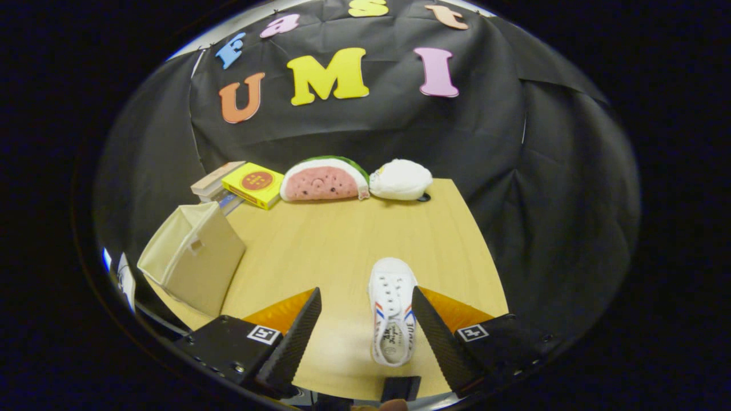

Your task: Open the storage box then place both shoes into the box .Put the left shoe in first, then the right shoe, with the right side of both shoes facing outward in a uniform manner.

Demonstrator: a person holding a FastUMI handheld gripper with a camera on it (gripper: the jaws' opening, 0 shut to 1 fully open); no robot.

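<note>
A small white shoe (392, 311) with red and blue side stripes lies on the wooden table (342, 240), toe pointing away from me. It sits between my fingers, close to the right finger (437, 337), with a wide gap to the left finger (294, 339). My gripper (365, 305) is open and neither finger presses on the shoe. A beige fabric storage box (191, 257) stands at the table's left edge, ahead and to the left of the left finger, its opening facing up and to the left.
Along the far edge of the table lie a stack of books with a yellow one (251, 184) on top, a watermelon-slice plush (324, 180) and a white plush (400, 179). A small hole (424, 197) sits in the table by the white plush.
</note>
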